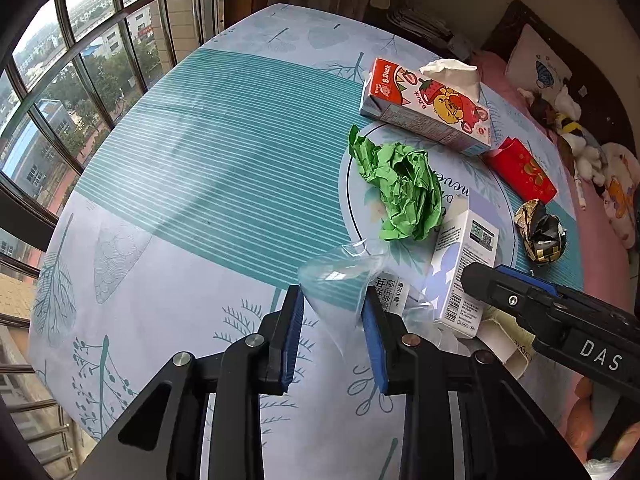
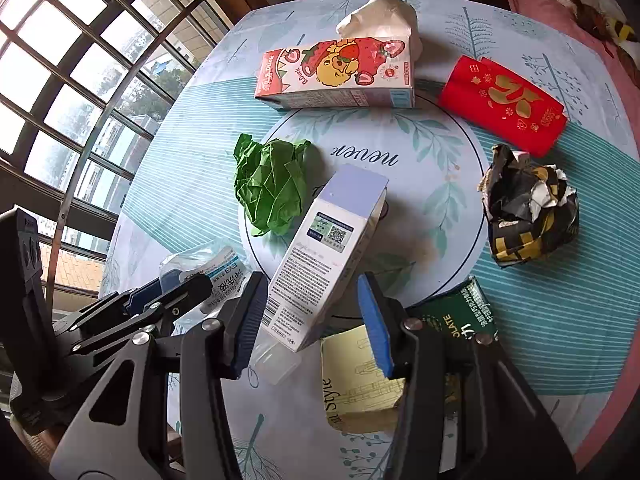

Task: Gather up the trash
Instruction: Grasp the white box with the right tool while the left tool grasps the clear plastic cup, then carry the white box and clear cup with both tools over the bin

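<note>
Nothing was collected yet: my left claw [image 1: 332, 320] pinched the clear plastic wrapper [image 1: 340, 276], my right claw [image 2: 312, 312] gaped around the white box [image 2: 320, 264] (everything else littered the surface [image 2: 540, 300]).

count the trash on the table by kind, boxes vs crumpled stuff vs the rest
Boxes: 2, strawberry carton, white box
Crumpled wads: 3, green paper, white tissue, black-gold wrapper
Other: 4, red envelope, clear plastic wrapper, yellow paper, green chocolate pack
Total: 9
</note>
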`<action>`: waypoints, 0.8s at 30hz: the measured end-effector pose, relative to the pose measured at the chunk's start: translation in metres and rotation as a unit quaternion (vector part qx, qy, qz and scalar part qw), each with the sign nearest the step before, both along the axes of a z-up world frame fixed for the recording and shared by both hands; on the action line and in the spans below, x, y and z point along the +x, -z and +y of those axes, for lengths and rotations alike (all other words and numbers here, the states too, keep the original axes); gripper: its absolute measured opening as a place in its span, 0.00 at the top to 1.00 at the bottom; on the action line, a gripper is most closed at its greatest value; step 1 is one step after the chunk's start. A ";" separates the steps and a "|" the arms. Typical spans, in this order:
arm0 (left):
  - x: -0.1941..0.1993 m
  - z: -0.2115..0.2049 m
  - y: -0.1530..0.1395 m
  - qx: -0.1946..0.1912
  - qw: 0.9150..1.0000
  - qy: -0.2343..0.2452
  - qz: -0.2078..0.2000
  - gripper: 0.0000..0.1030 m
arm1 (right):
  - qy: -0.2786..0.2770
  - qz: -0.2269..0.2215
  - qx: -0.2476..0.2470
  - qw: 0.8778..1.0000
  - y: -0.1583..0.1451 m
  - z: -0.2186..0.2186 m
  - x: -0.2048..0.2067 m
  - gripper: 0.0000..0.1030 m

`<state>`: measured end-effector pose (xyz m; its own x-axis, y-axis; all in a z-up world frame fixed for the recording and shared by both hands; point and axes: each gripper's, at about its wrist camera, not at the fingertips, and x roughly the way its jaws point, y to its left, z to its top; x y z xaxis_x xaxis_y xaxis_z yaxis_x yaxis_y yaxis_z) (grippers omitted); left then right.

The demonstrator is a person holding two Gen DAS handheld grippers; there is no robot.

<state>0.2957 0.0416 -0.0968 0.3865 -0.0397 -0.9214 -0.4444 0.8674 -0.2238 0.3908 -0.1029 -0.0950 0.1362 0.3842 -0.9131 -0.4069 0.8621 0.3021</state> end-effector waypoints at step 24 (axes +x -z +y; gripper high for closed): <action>-0.043 0.004 -0.055 0.056 0.998 0.037 -0.016 0.73 | 0.033 0.026 0.012 0.999 0.000 0.012 0.003 0.70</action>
<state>0.2524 0.0453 -0.0422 0.4149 0.0329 -0.9093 -0.3720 0.9181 -0.1365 0.3937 -0.0911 -0.0952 0.1148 0.3977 -0.9103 -0.3333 0.8787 0.3418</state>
